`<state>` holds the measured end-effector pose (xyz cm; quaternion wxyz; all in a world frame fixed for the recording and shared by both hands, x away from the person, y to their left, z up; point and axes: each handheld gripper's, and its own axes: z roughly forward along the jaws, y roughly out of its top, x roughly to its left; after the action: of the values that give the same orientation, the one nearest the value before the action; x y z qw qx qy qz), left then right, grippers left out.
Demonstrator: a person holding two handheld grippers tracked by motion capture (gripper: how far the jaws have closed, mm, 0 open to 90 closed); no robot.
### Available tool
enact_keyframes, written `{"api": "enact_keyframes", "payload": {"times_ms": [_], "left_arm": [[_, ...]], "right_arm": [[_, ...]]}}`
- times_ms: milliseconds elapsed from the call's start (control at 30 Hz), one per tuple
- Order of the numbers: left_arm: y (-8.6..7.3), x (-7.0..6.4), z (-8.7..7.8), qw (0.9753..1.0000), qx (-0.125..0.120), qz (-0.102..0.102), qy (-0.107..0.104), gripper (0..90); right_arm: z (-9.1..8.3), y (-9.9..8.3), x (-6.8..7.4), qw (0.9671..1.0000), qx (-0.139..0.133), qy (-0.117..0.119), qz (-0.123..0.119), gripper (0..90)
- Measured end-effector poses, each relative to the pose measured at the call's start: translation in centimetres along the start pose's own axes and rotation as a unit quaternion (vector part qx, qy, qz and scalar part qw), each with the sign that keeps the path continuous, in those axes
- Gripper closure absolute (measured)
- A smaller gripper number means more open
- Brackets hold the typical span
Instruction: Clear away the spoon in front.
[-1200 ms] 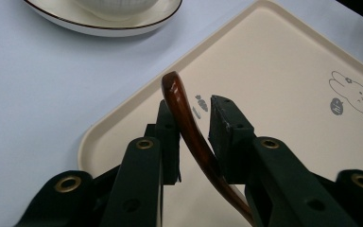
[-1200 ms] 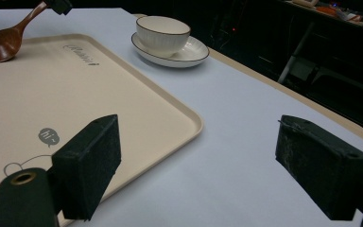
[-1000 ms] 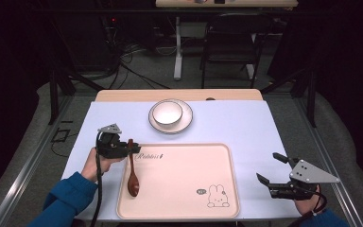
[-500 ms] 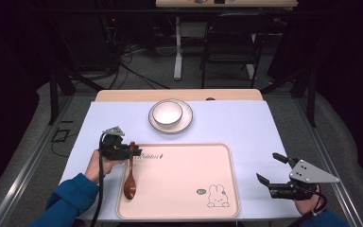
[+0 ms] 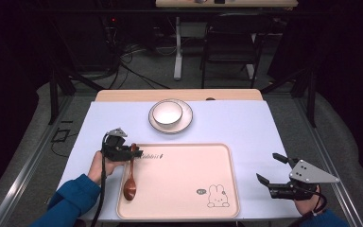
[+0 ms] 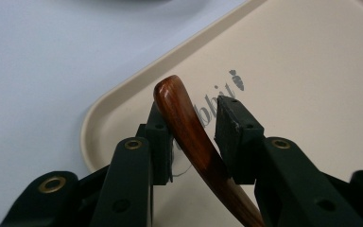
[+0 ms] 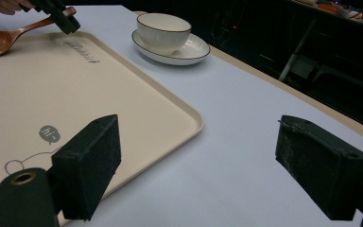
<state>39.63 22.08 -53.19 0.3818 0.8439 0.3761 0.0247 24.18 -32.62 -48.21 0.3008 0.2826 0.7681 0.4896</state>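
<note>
Dark room behind, cables and a chair past the far edge; up front, the table (image 5: 246, 123) w/ its pale blue cover. Landmark is the beige tray (image 5: 184, 179), rabbit print at its near-right corner.

Left tool (image 5: 131, 152) sits at the tray's far-left corner, person's hand (image 5: 101, 163) wrapped round it, blue sleeve (image 5: 71, 201) coming in from below. Its jaws stand either side of the wooden spoon (image 5: 130, 182) handle, near the tip. In the left gripper view there's a sliver of gap between handle and the right-hand pad, so cannot tell if it's clenched or just bracketing the spoon (image 6: 194, 137). Spoon's bowl end rests on the tray along its left side, handle rising toward the tool; in the right gripper view the spoon (image 7: 4, 38) lies at the tray's far-left w/ the left tool (image 7: 61, 16) on its handle end.

Right tool (image 5: 272, 169) hangs off the tray's right edge, over bare table, jaws spread wide, gripping nothing; the right gripper view has both pads (image 7: 90, 165) well apart.

White bowl (image 5: 167, 113) on a saucer (image 5: 184, 124), beyond the tray's far edge, well apart from both tools.
</note>
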Motion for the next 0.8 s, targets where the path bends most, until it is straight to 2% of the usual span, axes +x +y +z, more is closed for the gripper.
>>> {"api": "enact_keyframes", "payload": {"times_ms": [167,300,400,567,667,800], "left_arm": [[-0.1,0.1,0.3,1.0,0.003,0.005,0.007,67.4],[-0.2,0.1,0.5,0.9999,0.008,0.002,0.008,67.4],[-0.2,0.2,0.8,0.9998,0.014,0.009,0.013,66.8],[-0.4,0.3,1.0,0.9995,0.022,0.01,0.017,65.9],[-0.4,0.3,1.1,0.9995,0.021,0.014,0.019,65.6],[-0.6,0.5,1.3,0.9992,0.025,0.013,0.029,63.0]], "right_arm": [[0.0,0.0,0.0,1.0,-0.001,-0.001,0.0,14.1],[-0.1,0.0,0.0,1.0,-0.001,-0.002,-0.001,14.1],[-0.1,0.0,0.0,1.0,0.0,-0.001,-0.001,14.0],[-0.1,0.0,0.0,1.0,0.001,0.0,0.0,14.1],[-0.1,0.0,0.0,1.0,0.001,-0.001,0.001,14.1],[0.0,0.0,0.0,1.0,0.001,0.001,-0.001,14.1]]}}
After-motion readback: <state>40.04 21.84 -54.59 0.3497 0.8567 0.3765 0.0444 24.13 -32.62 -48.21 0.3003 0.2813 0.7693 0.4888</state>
